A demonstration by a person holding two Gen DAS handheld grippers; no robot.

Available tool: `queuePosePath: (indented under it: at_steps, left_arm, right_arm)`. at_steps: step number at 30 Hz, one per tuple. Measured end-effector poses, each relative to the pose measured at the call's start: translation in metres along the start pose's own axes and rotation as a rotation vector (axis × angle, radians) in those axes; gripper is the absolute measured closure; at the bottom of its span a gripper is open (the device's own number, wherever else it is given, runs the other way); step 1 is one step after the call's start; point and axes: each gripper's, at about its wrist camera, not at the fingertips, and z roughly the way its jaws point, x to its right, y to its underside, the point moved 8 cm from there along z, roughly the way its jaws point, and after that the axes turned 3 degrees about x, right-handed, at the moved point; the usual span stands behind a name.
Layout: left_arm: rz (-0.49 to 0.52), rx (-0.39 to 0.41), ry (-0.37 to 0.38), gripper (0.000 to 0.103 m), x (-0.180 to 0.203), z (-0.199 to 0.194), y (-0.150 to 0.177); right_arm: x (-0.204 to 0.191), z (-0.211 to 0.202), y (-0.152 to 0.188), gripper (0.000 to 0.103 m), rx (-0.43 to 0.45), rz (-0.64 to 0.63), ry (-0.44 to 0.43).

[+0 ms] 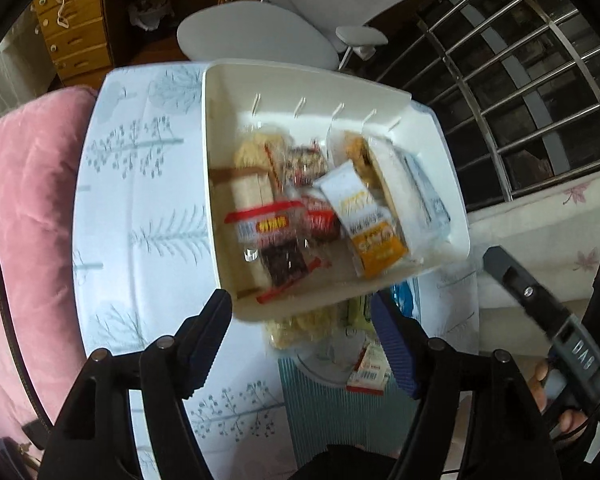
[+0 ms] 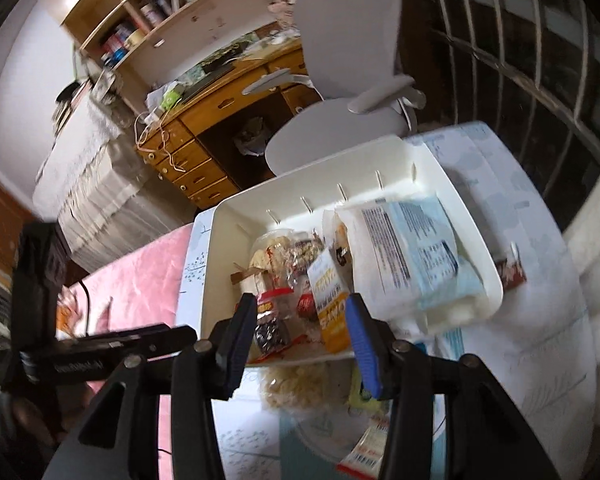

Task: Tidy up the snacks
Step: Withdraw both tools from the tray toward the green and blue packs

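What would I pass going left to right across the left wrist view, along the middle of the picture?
Pink cushion → tree-print tablecloth → white bin → red-labelled snack → yellow and white packet → window grille.

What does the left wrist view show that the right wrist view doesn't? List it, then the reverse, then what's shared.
Only the left wrist view: nothing of note beyond the open left hand-held gripper.

Only the right wrist view: a brown snack packet on the table outside the bin's right wall, and the open right hand-held gripper.

Both: the white bin of snacks, the orange-and-white packet inside, and loose snacks before it.
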Motion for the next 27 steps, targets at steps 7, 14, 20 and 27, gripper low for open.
queuePosePath:
  at_steps: [7, 14, 20, 27]
  left_arm:
    - [0.003, -0.088, 0.027, 0.026, 0.001, 0.024, 0.031]
    - [-0.006, -0.138, 0.042, 0.019, -0.001, 0.055, 0.051]
    - [-0.034, -0.148, 0.039, 0.016, -0.003, 0.079, 0.058]
    - [-0.046, -0.126, 0.046, 0.013, 0.0, 0.098, 0.062]
  right_arm:
    - [0.032, 0.0, 0.033, 0.057, -0.105, 0.207, 0.022]
    - [0.068, 0.016, 0.078, 0.057, -0.25, 0.418, 0.102]
    - [0.087, 0.03, 0.112, 0.057, -0.342, 0.526, 0.198]
    - [0.097, 0.047, 0.146, 0.057, -0.4, 0.582, 0.297]
